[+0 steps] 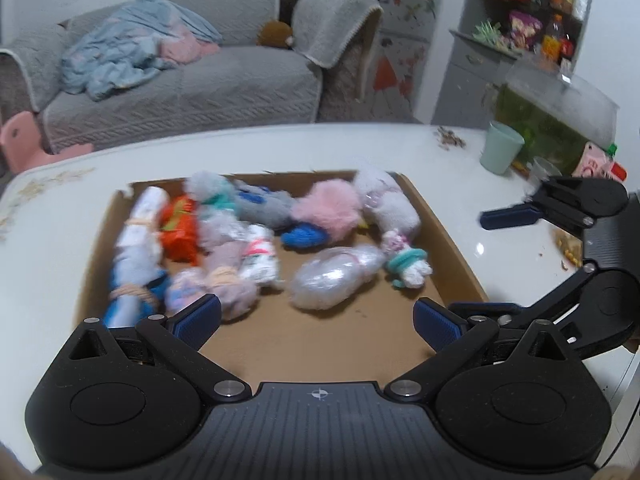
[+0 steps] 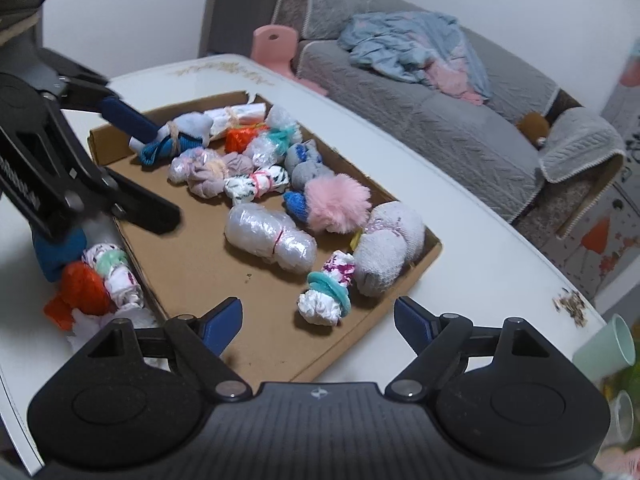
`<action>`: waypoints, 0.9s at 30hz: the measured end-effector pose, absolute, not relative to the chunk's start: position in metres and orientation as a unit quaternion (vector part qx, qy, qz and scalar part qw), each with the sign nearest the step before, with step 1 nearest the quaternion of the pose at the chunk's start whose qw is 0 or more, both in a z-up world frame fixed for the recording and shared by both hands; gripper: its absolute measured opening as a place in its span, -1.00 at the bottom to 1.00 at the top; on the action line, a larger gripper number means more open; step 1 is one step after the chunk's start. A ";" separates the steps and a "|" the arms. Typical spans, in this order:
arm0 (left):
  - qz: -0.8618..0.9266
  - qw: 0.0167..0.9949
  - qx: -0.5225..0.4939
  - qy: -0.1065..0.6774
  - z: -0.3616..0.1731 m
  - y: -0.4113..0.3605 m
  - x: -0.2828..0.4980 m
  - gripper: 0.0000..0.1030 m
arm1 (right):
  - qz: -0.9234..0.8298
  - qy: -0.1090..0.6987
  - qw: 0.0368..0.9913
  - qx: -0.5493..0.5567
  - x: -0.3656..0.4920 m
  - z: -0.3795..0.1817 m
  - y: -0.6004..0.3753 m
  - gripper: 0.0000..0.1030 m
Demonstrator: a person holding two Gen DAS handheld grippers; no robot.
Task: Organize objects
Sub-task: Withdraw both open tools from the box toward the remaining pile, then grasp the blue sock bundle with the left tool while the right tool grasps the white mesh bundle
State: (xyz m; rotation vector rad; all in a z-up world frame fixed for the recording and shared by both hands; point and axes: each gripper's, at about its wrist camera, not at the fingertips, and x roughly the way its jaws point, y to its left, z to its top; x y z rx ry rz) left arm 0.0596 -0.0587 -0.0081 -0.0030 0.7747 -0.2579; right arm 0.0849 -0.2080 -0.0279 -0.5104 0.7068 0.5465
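A shallow cardboard tray (image 1: 344, 344) (image 2: 264, 344) lies on the white table and holds several rolled, tied bundles: a clear plastic one (image 1: 336, 276) (image 2: 270, 240), a pink fluffy one (image 1: 324, 208) (image 2: 336, 202), a white one with a teal band (image 1: 408, 264) (image 2: 326, 294). My left gripper (image 1: 316, 320) (image 2: 108, 160) is open and empty over the tray's near edge. My right gripper (image 2: 318, 324) (image 1: 504, 256) is open and empty at the tray's right edge. Three bundles, orange (image 2: 80, 288), white-patterned (image 2: 120, 276) and white, lie on the table outside the tray.
A mint cup (image 1: 500, 148) (image 2: 608, 344), a fish tank (image 1: 556, 120) and scattered crumbs (image 1: 450, 138) are on the table's right side. A grey sofa (image 1: 180, 84) with blue clothes, a pink stool (image 1: 20, 144) and a shelf (image 1: 536, 12) stand beyond the table.
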 end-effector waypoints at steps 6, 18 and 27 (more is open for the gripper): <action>-0.091 0.933 -0.011 0.349 -0.006 -0.020 0.019 0.99 | 0.266 0.319 0.889 -0.195 0.054 -0.023 -0.207 0.68; -0.090 0.927 -0.054 0.359 -0.051 0.013 -0.026 0.99 | 0.301 0.307 0.895 -0.122 0.000 -0.042 -0.179 0.75; -0.151 0.914 -0.035 0.376 -0.077 0.004 -0.031 0.89 | 0.322 0.337 0.878 -0.106 0.006 -0.069 -0.171 0.49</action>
